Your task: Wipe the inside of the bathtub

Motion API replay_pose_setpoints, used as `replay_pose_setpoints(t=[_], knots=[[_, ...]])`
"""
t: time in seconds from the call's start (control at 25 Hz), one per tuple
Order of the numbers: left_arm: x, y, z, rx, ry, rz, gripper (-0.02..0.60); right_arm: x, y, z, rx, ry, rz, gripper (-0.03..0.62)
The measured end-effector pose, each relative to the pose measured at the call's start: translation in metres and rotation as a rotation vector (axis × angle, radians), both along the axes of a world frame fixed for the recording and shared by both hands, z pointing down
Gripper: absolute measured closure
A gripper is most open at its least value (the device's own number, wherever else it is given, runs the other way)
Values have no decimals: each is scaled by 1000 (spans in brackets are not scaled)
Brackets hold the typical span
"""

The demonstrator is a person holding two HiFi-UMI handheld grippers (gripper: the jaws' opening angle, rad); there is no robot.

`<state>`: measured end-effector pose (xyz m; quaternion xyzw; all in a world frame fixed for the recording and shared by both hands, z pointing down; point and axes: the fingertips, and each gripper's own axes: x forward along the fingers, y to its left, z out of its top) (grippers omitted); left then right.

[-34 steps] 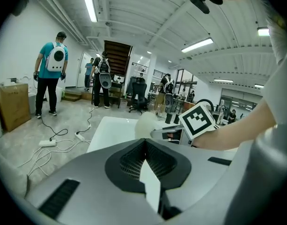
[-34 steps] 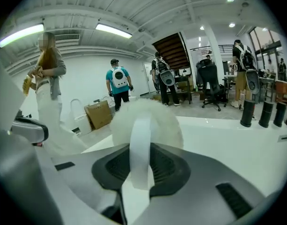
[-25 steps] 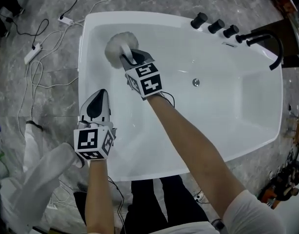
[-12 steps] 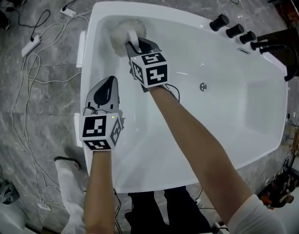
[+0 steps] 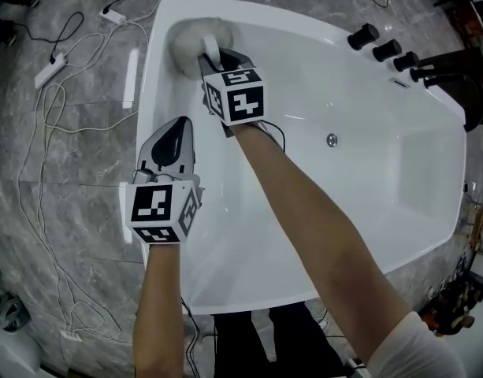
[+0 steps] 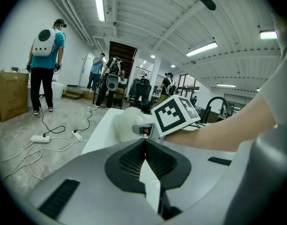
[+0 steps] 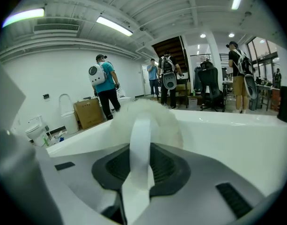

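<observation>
**Fig.** Nearest us, the left gripper (image 5: 179, 126) hovers above the left edge of the bathtub (image 5: 367, 219), its jaws pressed together with nothing between them. Beyond it, we see the right gripper (image 5: 213, 60) clamped on the white handle (image 7: 139, 146) of a fluffy brush (image 5: 195, 36). The brush lies against the inner wall at the tub's far left corner.

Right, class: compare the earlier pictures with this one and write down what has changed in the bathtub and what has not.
The right tool, shut on the fluffy white round scrubber, has pushed it along the inside of the white bathtub toward the far left corner, close under the rim. Nothing was picked up or let go. The left tool stays shut and empty over the tub's left side.
</observation>
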<state>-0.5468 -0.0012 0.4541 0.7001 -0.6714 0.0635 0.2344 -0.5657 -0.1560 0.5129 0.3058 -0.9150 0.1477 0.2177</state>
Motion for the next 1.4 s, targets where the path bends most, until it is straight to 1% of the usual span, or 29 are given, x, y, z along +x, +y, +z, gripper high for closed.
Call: replay_pose_setpoints(t=[0.12,0.36,0.56,0.84,1.0,1.4], knots=[[2,2,0,3,2,6,569,-3,-5,6,-9,18,12,496],[0,1,-5,17,32,-13,569,-10,-11,13,-31,34,6,496],[1,1,-5,18,30,-5,569,-9,-16,14,-44,45,2,496],[-1,2,-4,17,30,0,569,12,-22,17,-29,83,17,499],[4,-1,-5,22,34,14,569,29,-29,15,-25,88,55,499],[39,-12,-1,17,15,73,569,77,-43,16,-19,92,100,499]])
